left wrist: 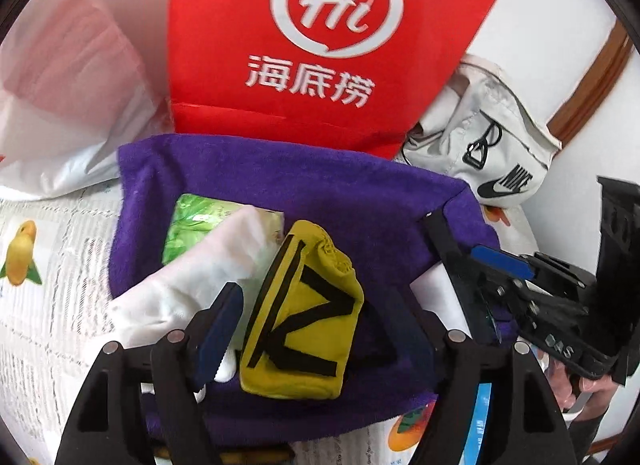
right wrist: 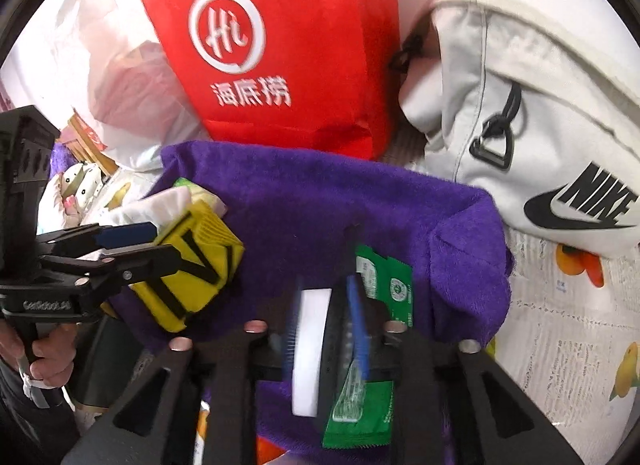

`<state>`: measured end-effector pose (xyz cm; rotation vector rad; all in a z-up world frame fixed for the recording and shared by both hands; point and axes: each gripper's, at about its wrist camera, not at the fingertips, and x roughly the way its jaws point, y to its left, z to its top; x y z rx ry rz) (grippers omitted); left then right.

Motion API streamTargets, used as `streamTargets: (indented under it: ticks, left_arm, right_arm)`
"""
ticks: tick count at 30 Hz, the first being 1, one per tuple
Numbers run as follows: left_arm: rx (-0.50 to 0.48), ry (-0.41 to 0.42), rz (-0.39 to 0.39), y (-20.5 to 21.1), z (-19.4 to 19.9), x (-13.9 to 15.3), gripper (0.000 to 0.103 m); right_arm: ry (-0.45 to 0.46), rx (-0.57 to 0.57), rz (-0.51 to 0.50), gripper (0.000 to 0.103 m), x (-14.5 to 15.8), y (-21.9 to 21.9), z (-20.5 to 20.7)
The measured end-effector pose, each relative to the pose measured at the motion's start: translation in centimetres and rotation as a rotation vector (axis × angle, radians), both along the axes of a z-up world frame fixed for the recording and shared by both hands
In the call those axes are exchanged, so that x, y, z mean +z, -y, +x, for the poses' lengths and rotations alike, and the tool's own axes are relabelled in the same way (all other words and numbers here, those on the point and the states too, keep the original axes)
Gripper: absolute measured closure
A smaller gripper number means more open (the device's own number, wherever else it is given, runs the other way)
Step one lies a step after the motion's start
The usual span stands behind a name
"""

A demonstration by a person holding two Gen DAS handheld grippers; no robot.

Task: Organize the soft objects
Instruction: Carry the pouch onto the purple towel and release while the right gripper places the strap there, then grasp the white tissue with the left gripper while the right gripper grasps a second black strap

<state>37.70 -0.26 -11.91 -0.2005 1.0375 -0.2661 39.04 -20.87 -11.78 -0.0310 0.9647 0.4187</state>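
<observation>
A purple plush cloth lies spread on the table, also in the right wrist view. My left gripper is shut on a yellow fabric piece with black stripes, held over the cloth; it shows in the right wrist view. A white cloth and a green packet lie beside it. My right gripper is shut on a white block with a green sachet over the purple cloth; the gripper shows in the left wrist view.
A red paper bag stands behind the cloth, a white plastic bag to its left, a white Nike bag to its right. A fruit-print tablecloth covers the table.
</observation>
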Motion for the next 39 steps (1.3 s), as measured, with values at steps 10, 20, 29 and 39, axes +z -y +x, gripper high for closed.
streamTargets:
  ticks: [10,20,29,39]
  left_arm:
    - [0.061,0.054,0.001,-2.6,-4.8,2.8,0.029]
    - [0.083,0.097,0.001,-5.4,-13.0,4.9,0.031]
    - [0.043,0.107,0.023,-5.9,-20.1,3.4,0.031]
    - [-0.119,0.077,0.029,-1.4,-24.9,-1.2,0.056]
  right_arm:
    - [0.108,0.007,-0.013,0.052,3.6,-1.4,-6.8]
    - [0.055,0.092,0.023,0.049,3.0,-3.7,-16.6]
    - [0.023,0.091,0.041,0.050,1.4,-4.2,-23.2]
    - [0.065,0.019,0.070,0.050,1.4,-1.7,-27.3]
